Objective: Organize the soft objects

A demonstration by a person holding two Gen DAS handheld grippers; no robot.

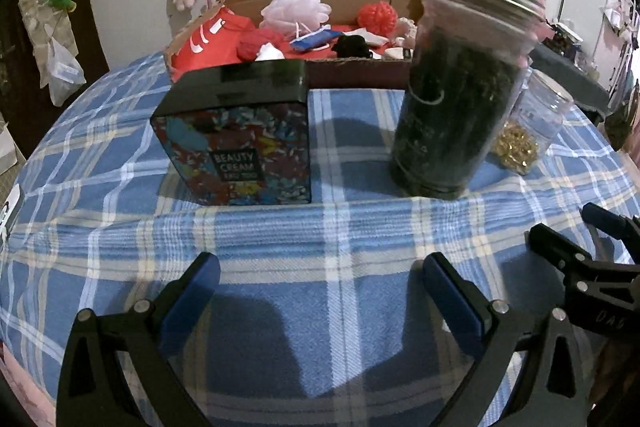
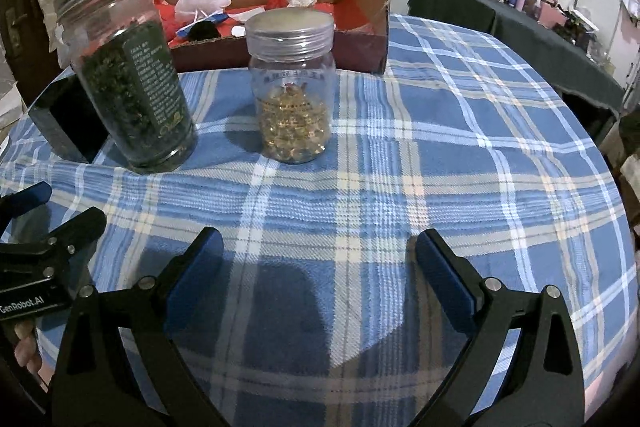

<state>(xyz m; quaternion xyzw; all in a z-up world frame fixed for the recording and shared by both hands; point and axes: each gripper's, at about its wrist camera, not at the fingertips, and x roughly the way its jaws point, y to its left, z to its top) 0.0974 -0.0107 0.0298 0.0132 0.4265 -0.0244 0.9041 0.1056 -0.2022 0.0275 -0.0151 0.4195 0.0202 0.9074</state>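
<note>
both tongs [image 1: 320, 291] [image 2: 318, 267] agape, empty; box [image 2: 280, 39] contents blurry.

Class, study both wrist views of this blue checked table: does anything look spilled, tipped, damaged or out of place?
Nothing looks spilled or tipped. The dark-leaf glass jar, the clear jar of gold beads and the black patterned tin stand upright and lidded. The soft items lie jumbled in the open cardboard box. Both grippers, left and right, have open, empty jaws.
</note>
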